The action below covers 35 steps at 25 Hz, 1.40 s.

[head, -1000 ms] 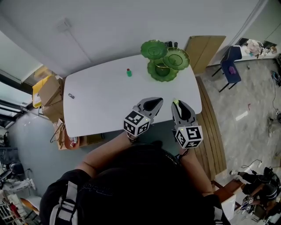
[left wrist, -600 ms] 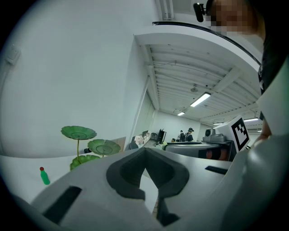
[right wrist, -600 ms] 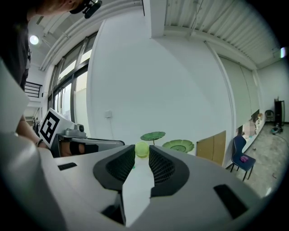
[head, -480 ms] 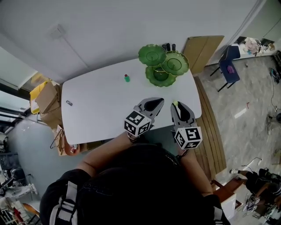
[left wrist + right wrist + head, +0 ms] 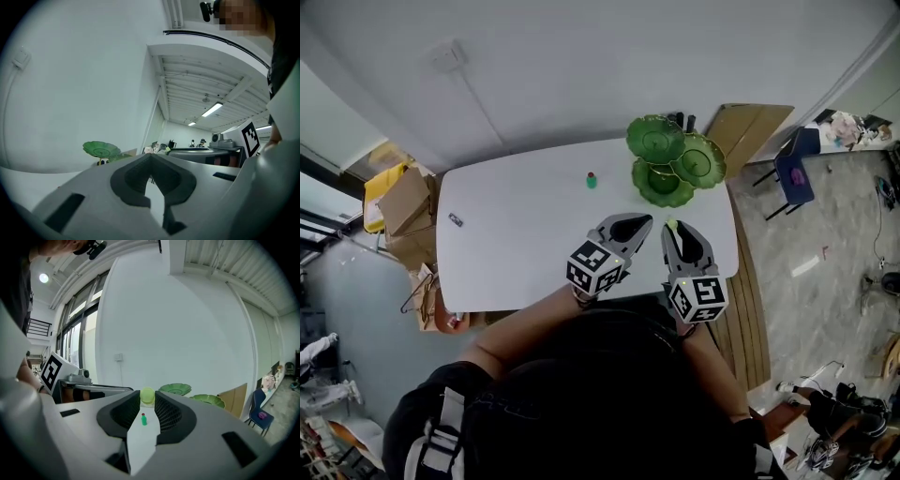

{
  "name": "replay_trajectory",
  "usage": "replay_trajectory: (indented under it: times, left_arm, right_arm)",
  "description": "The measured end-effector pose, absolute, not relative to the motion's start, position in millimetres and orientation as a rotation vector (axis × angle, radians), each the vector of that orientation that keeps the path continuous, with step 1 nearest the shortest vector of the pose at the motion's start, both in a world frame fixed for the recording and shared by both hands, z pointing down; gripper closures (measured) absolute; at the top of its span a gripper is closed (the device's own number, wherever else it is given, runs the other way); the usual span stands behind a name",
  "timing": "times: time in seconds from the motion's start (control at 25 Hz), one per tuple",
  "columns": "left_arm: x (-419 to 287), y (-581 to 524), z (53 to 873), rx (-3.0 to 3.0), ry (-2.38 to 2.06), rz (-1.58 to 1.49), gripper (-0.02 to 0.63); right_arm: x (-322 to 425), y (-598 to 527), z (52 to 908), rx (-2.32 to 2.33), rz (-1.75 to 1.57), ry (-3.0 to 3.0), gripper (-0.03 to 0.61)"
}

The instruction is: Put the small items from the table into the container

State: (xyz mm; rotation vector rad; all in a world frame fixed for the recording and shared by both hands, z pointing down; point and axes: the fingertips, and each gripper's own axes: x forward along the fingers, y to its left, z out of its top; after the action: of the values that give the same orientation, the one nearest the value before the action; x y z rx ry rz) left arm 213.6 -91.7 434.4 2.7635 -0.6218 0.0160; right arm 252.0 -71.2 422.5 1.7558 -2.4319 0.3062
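Note:
A green stand of three leaf-shaped trays [image 5: 675,159] rises at the far right of the white table [image 5: 516,244]. A small green bottle [image 5: 592,180] stands left of it, and a small dark item [image 5: 456,220] lies near the left edge. My right gripper [image 5: 673,229] is shut on a small yellow-green item [image 5: 671,225], just short of the stand. In the right gripper view that item [image 5: 147,395] sits between the tips of the right gripper [image 5: 147,401], with the bottle [image 5: 144,419] beyond. My left gripper [image 5: 628,228] is beside it, and in its own view the left gripper [image 5: 151,159] is shut on nothing.
A white wall runs behind the table. Cardboard boxes [image 5: 403,202] stand on the floor at the table's left end. A wooden board [image 5: 755,127] leans behind the stand, and a blue chair [image 5: 794,159] stands further right.
Both grippers have come forward from the table's near edge and now sit closer to the green stand. The right one still holds the yellow-green item.

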Motion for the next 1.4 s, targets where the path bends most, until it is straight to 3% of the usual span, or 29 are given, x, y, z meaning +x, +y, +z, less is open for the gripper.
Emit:
replay_trajectory:
  times: [0.52, 1.4]
  left_arm:
    - [201, -128, 443, 2.703, -0.772, 0.018, 0.609]
    - [242, -237, 473, 2.608, -0.98, 0.042, 0.609]
  right_arm:
    - [242, -114, 429, 1.598, 0.324, -2.522, 0.474]
    - [298, -250, 459, 1.42, 0.354, -2.532, 0.472]
